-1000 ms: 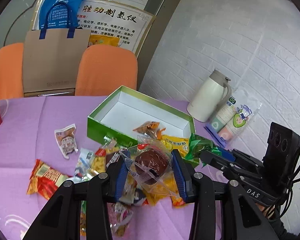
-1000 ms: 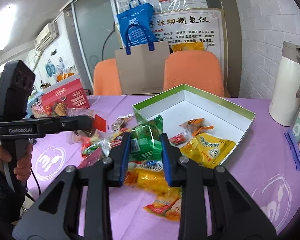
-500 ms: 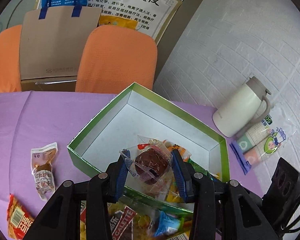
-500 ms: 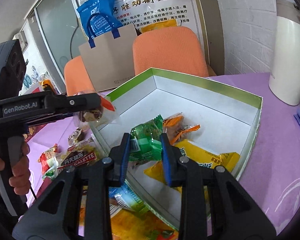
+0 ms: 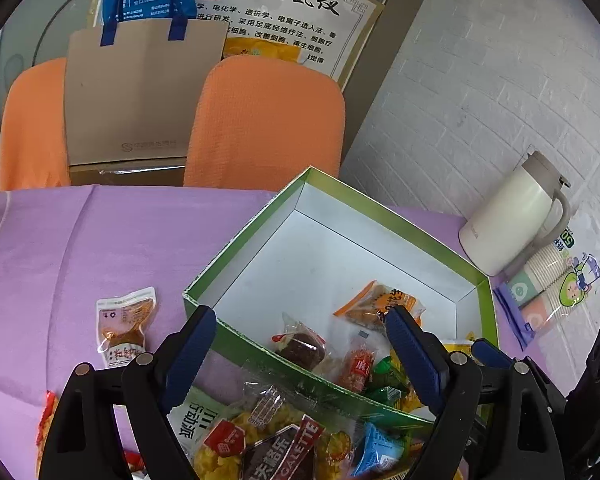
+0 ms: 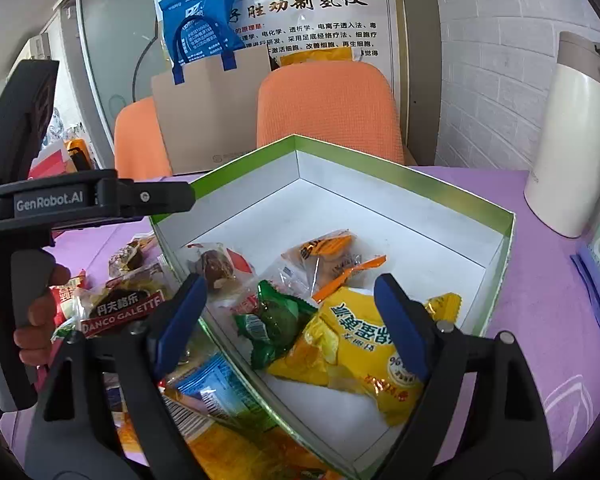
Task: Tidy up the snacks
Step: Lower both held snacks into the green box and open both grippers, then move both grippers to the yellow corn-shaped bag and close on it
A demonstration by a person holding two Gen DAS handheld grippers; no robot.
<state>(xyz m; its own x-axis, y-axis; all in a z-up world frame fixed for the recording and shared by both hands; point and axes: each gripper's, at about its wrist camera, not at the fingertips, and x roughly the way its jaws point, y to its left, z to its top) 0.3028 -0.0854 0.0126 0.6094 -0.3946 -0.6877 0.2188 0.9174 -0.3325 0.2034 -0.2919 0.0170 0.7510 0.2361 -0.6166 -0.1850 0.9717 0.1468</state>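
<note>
Purple tablecloth point(image 5: 100, 240), green box point(image 5: 236, 248) with brown snack point(image 5: 302, 350) beneath both wide-open, empty grippers, left gripper point(image 5: 296, 344), right gripper point(image 6: 288, 312).

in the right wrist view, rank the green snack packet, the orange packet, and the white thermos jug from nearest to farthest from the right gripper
1. Green snack packet: in the box, just ahead of the right gripper, which is open.
2. Orange packet: deeper in the box, mid-floor.
3. White thermos jug: outside the box, far right by the wall.
</note>
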